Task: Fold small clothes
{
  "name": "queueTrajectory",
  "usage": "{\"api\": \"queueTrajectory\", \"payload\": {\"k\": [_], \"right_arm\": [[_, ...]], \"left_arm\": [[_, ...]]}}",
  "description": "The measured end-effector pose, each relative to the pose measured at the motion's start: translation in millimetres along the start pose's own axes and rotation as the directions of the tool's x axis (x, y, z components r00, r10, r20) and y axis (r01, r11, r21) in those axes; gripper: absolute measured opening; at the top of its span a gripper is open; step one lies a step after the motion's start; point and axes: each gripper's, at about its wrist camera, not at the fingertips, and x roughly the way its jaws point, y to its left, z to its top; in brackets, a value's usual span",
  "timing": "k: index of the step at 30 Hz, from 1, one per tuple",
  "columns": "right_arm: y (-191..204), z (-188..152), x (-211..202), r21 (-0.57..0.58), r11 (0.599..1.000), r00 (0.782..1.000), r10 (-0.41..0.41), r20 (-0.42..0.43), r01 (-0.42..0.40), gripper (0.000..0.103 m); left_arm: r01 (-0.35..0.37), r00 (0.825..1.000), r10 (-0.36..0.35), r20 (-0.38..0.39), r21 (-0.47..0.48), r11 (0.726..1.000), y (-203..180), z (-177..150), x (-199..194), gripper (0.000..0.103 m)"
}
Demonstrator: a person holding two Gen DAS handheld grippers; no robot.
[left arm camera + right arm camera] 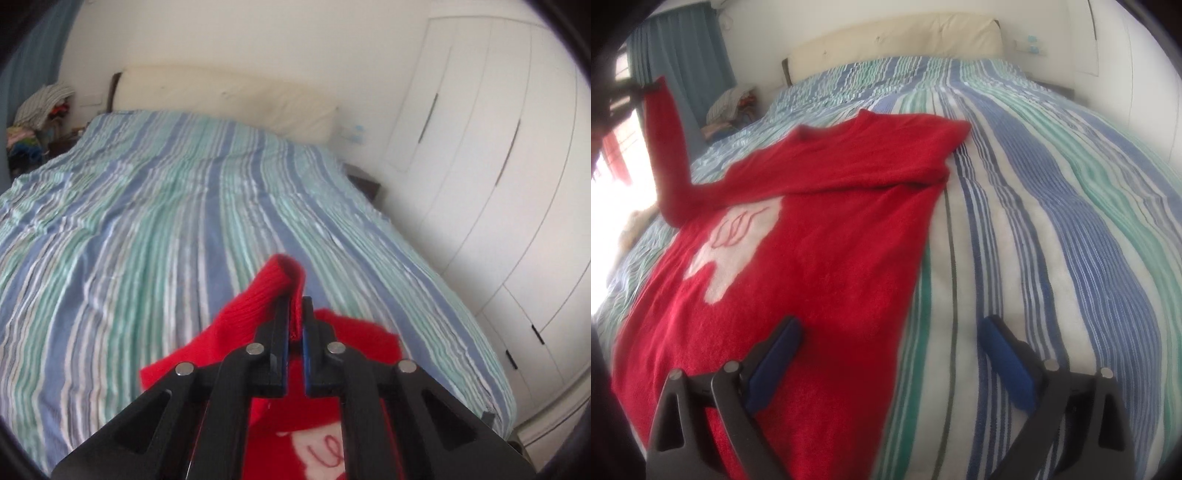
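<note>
A small red sweater (820,236) with a white motif lies flat on the striped bed. Its right sleeve is folded across the chest. My left gripper (295,314) is shut on the ribbed cuff of the left sleeve (275,284) and holds it up above the bed; the lifted sleeve (666,147) shows at the far left of the right wrist view. My right gripper (890,332) is open and empty, low over the sweater's bottom right edge, one finger over the red knit and the other over the bedspread.
The bed has a blue, green and white striped cover (147,221) and a cream headboard (221,92). White wardrobe doors (498,166) stand to the right. A pile of clothes (40,118) sits at the bed's far left, by a blue curtain (683,55).
</note>
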Motion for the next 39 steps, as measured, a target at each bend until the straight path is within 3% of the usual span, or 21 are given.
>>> {"api": "queueTrajectory", "payload": {"k": [4,5,8,12,15,18,20,22,23,25,26,27,28,30,33,36,39], "right_arm": [[2,-1,1,-0.009,1.0,1.0,-0.007,-0.001,0.007,0.099],[1,-1,1,-0.009,1.0,1.0,-0.006,-0.001,0.006,0.099],[1,-2,1,-0.008,1.0,1.0,-0.003,-0.002,0.003,0.099],[1,-2,1,-0.008,1.0,1.0,-0.004,-0.003,0.004,0.099],[1,-1,3,-0.011,1.0,1.0,-0.004,-0.008,0.004,0.1],[4,-1,5,-0.023,1.0,1.0,-0.014,-0.015,0.014,0.101],[5,-1,6,-0.029,0.999,1.0,-0.021,-0.016,0.021,0.101],[6,-1,6,-0.032,0.999,1.0,-0.024,-0.016,0.023,0.101],[6,-1,6,-0.032,0.999,1.0,-0.024,-0.015,0.024,0.102],[6,-1,7,-0.034,0.999,1.0,-0.027,-0.014,0.027,0.102],[6,-1,7,-0.036,0.999,0.999,-0.03,-0.014,0.029,0.102],[7,-1,7,-0.037,0.999,0.999,-0.032,-0.013,0.032,0.102],[7,-2,7,-0.039,0.999,0.999,-0.035,-0.011,0.034,0.102],[8,-2,7,-0.041,0.999,0.999,-0.037,-0.008,0.037,0.102],[7,-3,6,-0.038,0.999,0.999,-0.035,-0.003,0.035,0.102],[6,-3,6,-0.04,0.999,0.999,-0.035,-0.004,0.035,0.102],[7,-2,8,-0.045,0.998,0.999,-0.042,-0.012,0.042,0.103]], "left_arm": [[0.085,0.992,-0.073,-0.099,0.127,0.988,-73,-13,63,0.007],[0.102,0.986,-0.082,-0.145,0.134,0.986,-83,-21,80,0.013],[0.057,0.973,-0.022,-0.231,0.148,0.987,-92,-44,111,0.067],[0.016,0.979,0.008,-0.203,0.116,0.993,-63,-60,100,0.074],[-0.059,0.978,0.06,-0.202,0.012,0.998,-11,-67,87,0.074],[-0.144,0.962,0.113,-0.248,-0.112,0.983,48,-82,81,0.074],[-0.144,0.935,0.075,-0.346,-0.177,0.974,82,-98,88,0.074],[-0.167,0.892,0.062,-0.447,-0.199,0.966,101,-117,99,0.072],[-0.185,0.882,0.08,-0.465,-0.185,0.965,103,-126,101,0.071],[-0.186,0.879,0.087,-0.469,-0.169,0.968,103,-139,104,0.065],[-0.162,0.883,0.061,-0.465,-0.18,0.97,101,-144,105,0.051],[-0.129,0.887,0.025,-0.462,-0.195,0.972,98,-148,107,0.021],[-0.12,0.884,0.019,-0.467,-0.188,0.975,95,-152,110,0.004],[-0.189,0.88,0.122,-0.459,-0.103,0.976,88,-156,106,0.004],[-0.263,0.879,0.209,-0.428,-0.072,0.962,101,-157,91,0.003],[-0.27,0.868,0.199,-0.455,-0.096,0.958,119,-166,93,0.003],[-0.283,0.847,0.254,-0.467,0.009,0.959,106,-176,101,0.009]]}}
